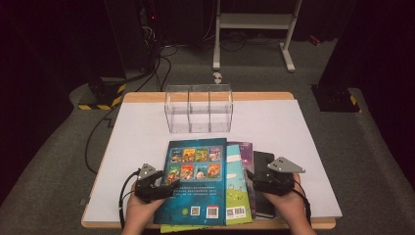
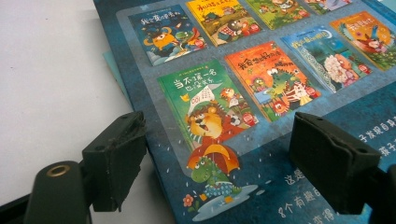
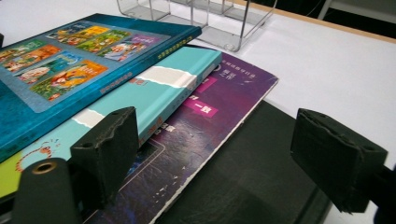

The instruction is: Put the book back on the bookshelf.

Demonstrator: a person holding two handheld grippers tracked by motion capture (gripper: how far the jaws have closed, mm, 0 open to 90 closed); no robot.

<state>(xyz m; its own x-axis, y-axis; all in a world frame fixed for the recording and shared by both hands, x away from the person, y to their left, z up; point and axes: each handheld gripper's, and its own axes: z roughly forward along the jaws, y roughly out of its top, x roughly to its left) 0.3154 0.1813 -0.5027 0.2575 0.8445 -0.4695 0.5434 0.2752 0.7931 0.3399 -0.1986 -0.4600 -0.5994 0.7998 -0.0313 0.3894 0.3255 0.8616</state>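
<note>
A pile of books lies at the table's near edge. On top is a dark blue picture book [image 1: 195, 181], back cover up. Under it a teal and green book [image 1: 237, 188], a purple book [image 1: 244, 149] and a black book [image 1: 264, 164] fan out to the right. My left gripper [image 1: 164, 186] stands open at the blue book's left edge; the blue book [image 2: 261, 70] lies between its jaws [image 2: 219, 163]. My right gripper [image 1: 252, 181] is open over the pile's right side. Its jaws [image 3: 219, 158] straddle the purple book [image 3: 219, 102] and the black book [image 3: 252, 172], beside the teal book [image 3: 154, 88].
A clear three-compartment holder [image 1: 198, 107] stands empty at the back middle of the white-covered table [image 1: 284, 127]; it also shows as the clear holder [image 3: 205, 18] beyond the books. Cables and a white stand frame [image 1: 254, 22] sit on the floor beyond.
</note>
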